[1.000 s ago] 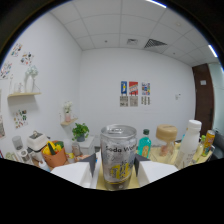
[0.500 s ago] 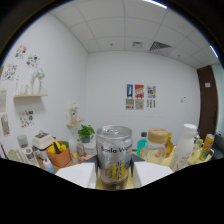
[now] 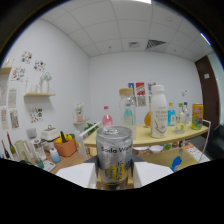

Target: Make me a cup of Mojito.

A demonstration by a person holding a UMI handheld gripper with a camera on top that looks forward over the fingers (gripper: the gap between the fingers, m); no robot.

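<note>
Gripper view shows my fingers [image 3: 114, 175] closed on a soda water can [image 3: 114, 152], one white pad pressing each flank, so the can sits upright between them and fills the near centre of what I see. Its silver top and pull tab face up; I cannot tell whether the tab is already popped. The can looks lifted clear of the tabletop [image 3: 150, 136], riding at about the height of the yellow surface beyond it.

On that surface stand a tall white bottle [image 3: 158, 111], a pink-capped bottle [image 3: 107, 116], a clear jar with a wooden lid [image 3: 127, 107] and a yellow can [image 3: 197, 116] farther along. Lower down and off to one side sits an orange pot of utensils [image 3: 65, 145]. I see no cup or glass that I can name with certainty.

My judgement is that I am carrying the soda to where the drink gets built. To do that well I should keep the squeeze steady but light, since a thin can dents and may slip, and hold it level so nothing spills if it is open. I should travel slowly, then tip only once the rim is over the glass.

My hand holds the tool roughly level, fingers pointing forward toward the shelf.
</note>
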